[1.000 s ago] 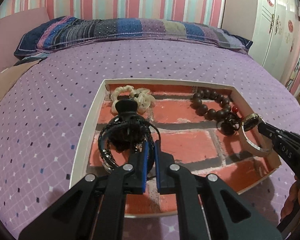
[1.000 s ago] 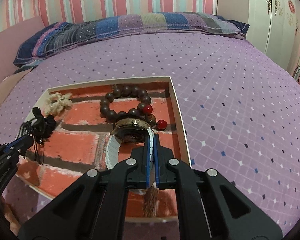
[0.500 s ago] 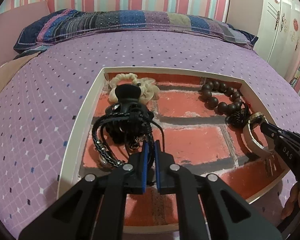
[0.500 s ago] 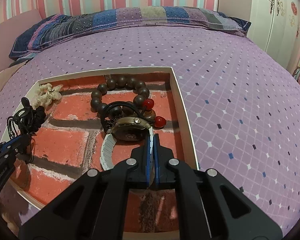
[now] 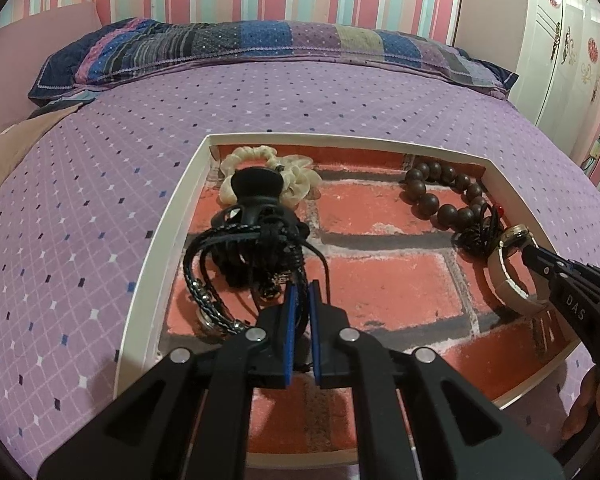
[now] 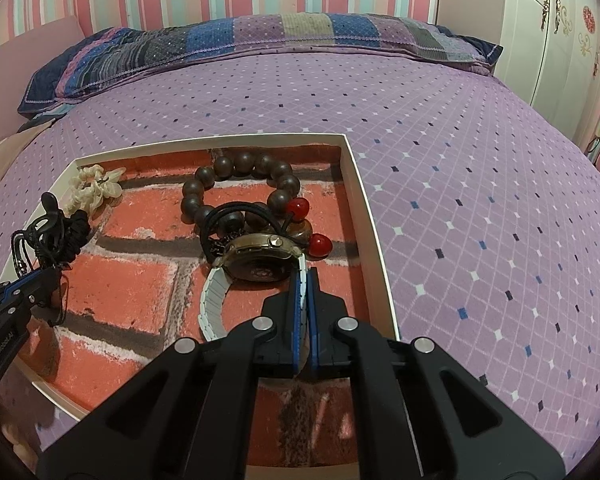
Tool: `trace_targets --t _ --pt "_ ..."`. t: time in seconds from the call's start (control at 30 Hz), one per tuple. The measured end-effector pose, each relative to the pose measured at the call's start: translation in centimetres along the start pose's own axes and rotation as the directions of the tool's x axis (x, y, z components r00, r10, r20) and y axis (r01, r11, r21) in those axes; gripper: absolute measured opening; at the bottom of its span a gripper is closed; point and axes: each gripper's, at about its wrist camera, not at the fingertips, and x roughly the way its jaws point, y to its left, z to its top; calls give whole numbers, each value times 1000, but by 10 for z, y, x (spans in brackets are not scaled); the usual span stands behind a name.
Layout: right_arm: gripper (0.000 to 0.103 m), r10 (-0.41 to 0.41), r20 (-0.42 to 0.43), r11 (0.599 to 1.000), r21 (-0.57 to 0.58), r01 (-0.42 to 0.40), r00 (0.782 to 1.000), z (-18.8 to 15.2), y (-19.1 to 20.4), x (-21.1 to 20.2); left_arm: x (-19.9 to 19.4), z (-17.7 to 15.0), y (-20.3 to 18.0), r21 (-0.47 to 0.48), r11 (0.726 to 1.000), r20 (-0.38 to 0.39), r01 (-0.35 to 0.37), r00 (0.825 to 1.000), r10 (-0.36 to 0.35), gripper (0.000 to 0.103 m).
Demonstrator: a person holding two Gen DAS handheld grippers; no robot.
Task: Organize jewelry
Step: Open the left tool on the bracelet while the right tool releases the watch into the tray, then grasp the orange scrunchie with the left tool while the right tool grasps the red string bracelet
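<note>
A white-rimmed tray (image 5: 168, 216) with a red brick-pattern floor lies on the bed. My left gripper (image 5: 302, 292) is shut on the cords of a black braided bracelet bundle (image 5: 236, 264) with a black hair clip, at the tray's left side. My right gripper (image 6: 305, 280) is shut on the white strap of a gold-cased watch (image 6: 260, 260), at the tray's right side; the watch also shows in the left wrist view (image 5: 510, 256). A dark wooden bead bracelet (image 6: 240, 184) with red beads lies just behind the watch.
A cream scrunchie (image 5: 268, 172) lies in the tray's far left corner. The tray sits on a purple dotted bedspread (image 6: 480, 184). A striped pillow (image 5: 260, 44) lies at the head of the bed. A white wardrobe (image 5: 572, 40) stands at the right.
Both grippers have lowered with their loads: the black bundle now lies lower on the tray's left side, and the watch rests nearer the tray floor by the beads.
</note>
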Motion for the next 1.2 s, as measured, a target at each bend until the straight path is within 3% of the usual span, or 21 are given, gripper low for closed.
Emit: trace_targets --t 0.5,0.63,0.7,0.77,0.9,0.97,1.1,1.2 --pt "7 6 -4 1000 -16 -6 1000 -1 2 0 1 -2 5 -18 1000 -18 -16 1000 15 10" --pt "30 19 13 1000 -19 -19 1000 1 1 -11 -5 -1 5 -30 1000 -23 -7 1000 6 15" --pt "37 36 24 999 -21 -35 999 3 2 -19 -13 -1 3 -32 999 -11 -14 1000 14 45" --pt "46 45 42 998 -34 -44 998 7 3 -29 -23 -1 0 -32 999 15 -22 1000 23 57" --pt "60 52 81 998 -43 -49 995 11 1 -51 -47 0 -5 -25 1000 30 4 1000 -3 57" --pt "73 53 104 998 -46 -48 993 12 0 -66 -59 2 -8 -28 1000 40 14 999 -12 58" --pt "87 44 144 997 -69 -34 989 10 0 -96 -103 3 -8 -28 999 96 20 995 -18 76" --pt "97 32 181 996 -85 -17 983 3 0 -124 -136 -2 -2 -16 1000 135 6 991 -4 84"
